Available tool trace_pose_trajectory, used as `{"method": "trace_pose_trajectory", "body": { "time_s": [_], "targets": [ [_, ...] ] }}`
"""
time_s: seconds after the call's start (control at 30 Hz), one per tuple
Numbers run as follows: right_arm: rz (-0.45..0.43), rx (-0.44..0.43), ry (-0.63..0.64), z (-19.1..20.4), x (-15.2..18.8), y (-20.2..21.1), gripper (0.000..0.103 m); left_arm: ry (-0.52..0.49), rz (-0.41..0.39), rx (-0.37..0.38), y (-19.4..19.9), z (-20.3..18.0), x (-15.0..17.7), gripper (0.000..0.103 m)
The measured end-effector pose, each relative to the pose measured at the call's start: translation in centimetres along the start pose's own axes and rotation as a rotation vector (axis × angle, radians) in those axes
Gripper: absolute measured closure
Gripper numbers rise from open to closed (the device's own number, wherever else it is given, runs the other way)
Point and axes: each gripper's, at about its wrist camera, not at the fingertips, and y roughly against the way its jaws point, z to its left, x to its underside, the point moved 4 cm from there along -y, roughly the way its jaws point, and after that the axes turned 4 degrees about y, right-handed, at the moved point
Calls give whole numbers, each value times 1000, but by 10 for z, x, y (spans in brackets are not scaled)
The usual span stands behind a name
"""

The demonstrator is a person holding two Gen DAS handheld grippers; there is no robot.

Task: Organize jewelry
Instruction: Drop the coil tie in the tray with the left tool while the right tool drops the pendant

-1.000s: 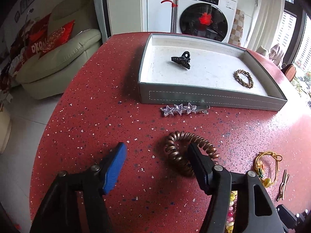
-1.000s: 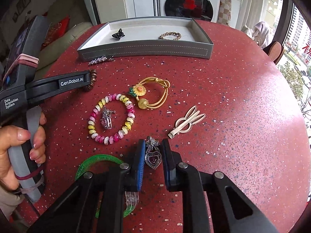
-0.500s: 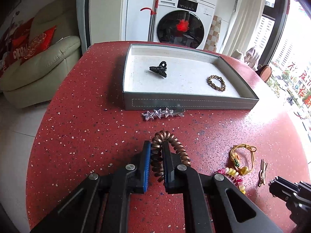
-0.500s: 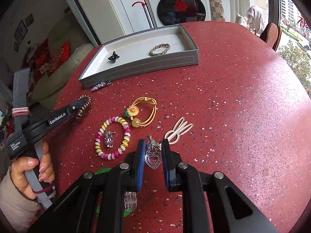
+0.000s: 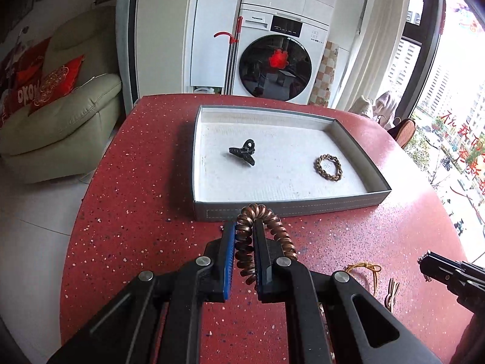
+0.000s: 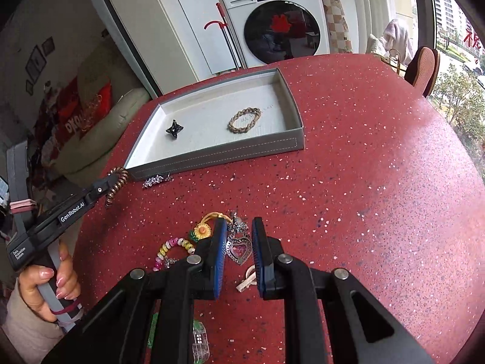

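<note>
Both fingers of my left gripper [image 5: 244, 244] pinch the coppery spiral hair tie [image 5: 260, 236], lifted just before the grey tray [image 5: 303, 204]. Right gripper [image 6: 239, 245] clamps a silver heart pendant [image 6: 239, 250], pink-centred, seemingly off the red table [image 6: 363, 197]. Left hand [image 6: 51, 285] grips its handle, gripper angled trayward. Tray holds black claw clip [image 5: 244, 153] and braided bracelet [image 5: 329, 166], well apart.
</note>
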Motion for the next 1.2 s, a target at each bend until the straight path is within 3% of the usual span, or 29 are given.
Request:
{"method": "trace_pose_trajectory", "body": {
  "time_s": [0.33, 0.53, 0.67, 0.83, 1.2],
  "targets": [
    [-31, -21, 33, 1, -86, -29, 84, -12, -24, -15, -31, -3, -58, 73],
    [-16, 0, 56, -1, -120, -69, 84, -41, 24, -21, -64, -6, -77, 73],
    [3, 5, 40, -8, -133, -96, 84, -59, 106, -34, -90, -7, -70, 73],
    [18, 13, -6, -24, -146, -124, 84, -76, 153, -73, -112, -3, -61, 73],
    [58, 61, -6, -36, -136, -161, 84, -130, 115, -148, -135, -11, -57, 73]
  ]
}}
